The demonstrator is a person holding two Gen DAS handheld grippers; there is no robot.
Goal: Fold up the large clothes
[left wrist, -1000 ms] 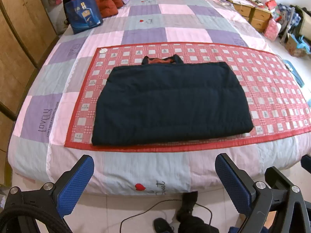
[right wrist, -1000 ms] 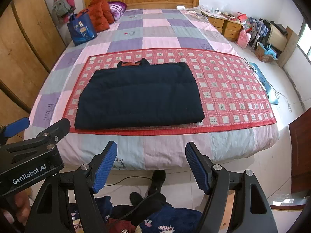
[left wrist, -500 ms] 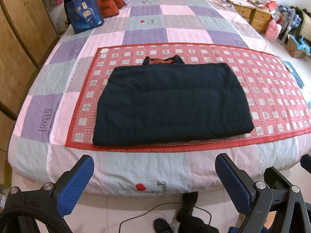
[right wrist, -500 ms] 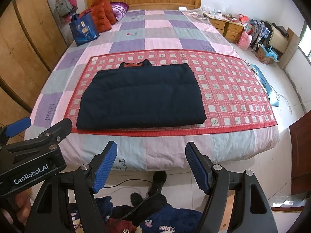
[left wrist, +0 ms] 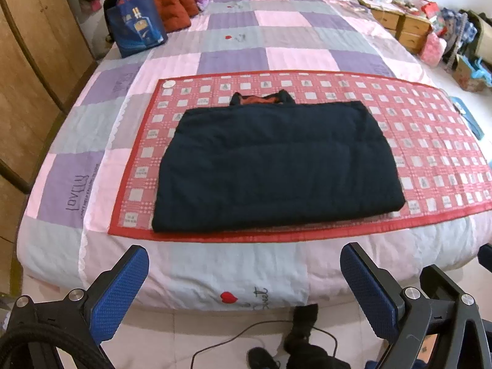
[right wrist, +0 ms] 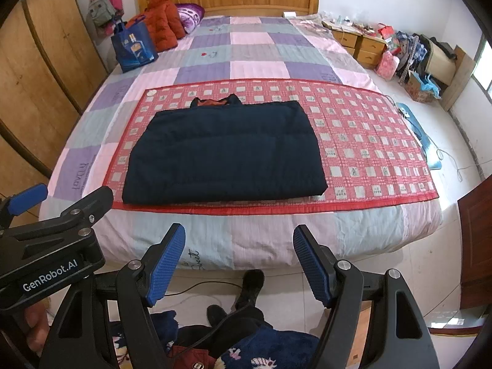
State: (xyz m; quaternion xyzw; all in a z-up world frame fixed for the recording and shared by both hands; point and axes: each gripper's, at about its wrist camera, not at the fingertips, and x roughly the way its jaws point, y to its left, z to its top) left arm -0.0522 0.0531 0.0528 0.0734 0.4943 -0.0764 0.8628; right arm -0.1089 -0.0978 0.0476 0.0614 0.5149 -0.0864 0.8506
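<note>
A dark navy padded jacket (left wrist: pixel 273 166) (right wrist: pixel 224 153) lies folded into a flat rectangle on a red checked mat (left wrist: pixel 430 141) (right wrist: pixel 369 141) across the bed. Its collar with orange lining (left wrist: pixel 261 99) pokes out at the far edge. My left gripper (left wrist: pixel 243 264) hangs open over the foot of the bed, short of the mat, nothing between its blue pads. The right gripper (right wrist: pixel 240 246) is open too, held back from the bed edge, with empty jaws. The left gripper's body (right wrist: pixel 46 240) shows at the left of the right wrist view.
The bed (left wrist: pixel 276 58) has a pink, purple and grey patchwork quilt. A blue bag (right wrist: pixel 133 46) and an orange jacket (right wrist: pixel 161 21) sit by the headboard. Wardrobes (right wrist: pixel 37 77) line the left; drawers (right wrist: pixel 363 46) and clutter stand at right. A person's feet (right wrist: pixel 246 295) and a cable lie on the floor.
</note>
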